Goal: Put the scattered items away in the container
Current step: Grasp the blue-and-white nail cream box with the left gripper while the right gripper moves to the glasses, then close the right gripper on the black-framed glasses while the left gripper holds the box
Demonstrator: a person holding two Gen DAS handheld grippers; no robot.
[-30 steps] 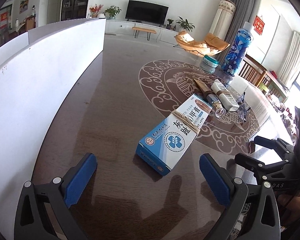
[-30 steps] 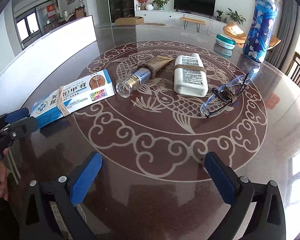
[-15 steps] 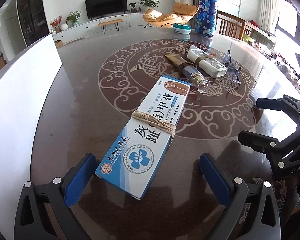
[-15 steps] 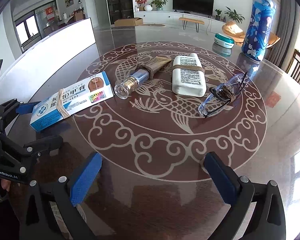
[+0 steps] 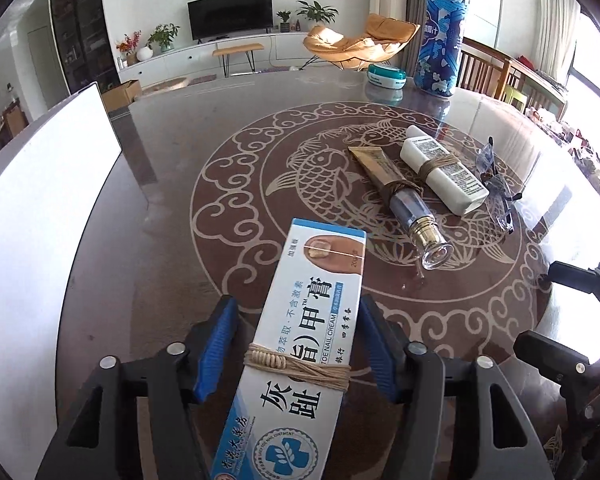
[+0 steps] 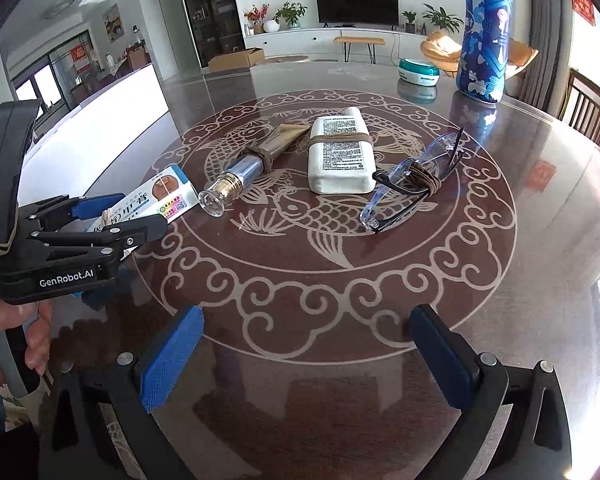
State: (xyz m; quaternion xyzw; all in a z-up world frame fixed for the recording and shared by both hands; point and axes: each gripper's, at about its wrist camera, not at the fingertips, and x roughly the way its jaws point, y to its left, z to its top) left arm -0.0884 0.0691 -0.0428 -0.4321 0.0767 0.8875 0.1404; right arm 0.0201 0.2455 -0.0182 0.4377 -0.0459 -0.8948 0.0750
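Left gripper (image 5: pixel 296 340), with blue-padded black jaws, straddles the long white-and-blue cardboard ointment box (image 5: pixel 300 344) near its twine-bound middle. The jaws have just been closing around it. The pads now sit close against its long sides, though whether they truly press on the card cannot be told; a faint gap seems to remain on the left. The box lies on the dark glossy round table with a pale fish motif (image 5: pixel 172 184), at its near-left part, so a grasp across the narrow width suits the jaws' span.

Right gripper (image 6: pixel 300 360) hangs wide open and empty over the near part of the table, presumably kept clear while the other hand works.

The remaining items lie together on the far-right of the motif: a gold squeeze tube with a clear cap (image 6: pixel 240 176), a flat white bottle with a printed label (image 6: pixel 340 156), and clear-lensed spectacles with dark arms (image 6: pixel 412 180), each wrapped in cord. The white-walled container (image 5: pixel 40 240) stands along the left edge, just beside the box, which probably explains why this item is taken first.

A tall blue patterned bottle (image 6: pixel 486 36) and a small teal-lidded jar (image 6: pixel 418 70) stand at the far side, well apart from the rest.
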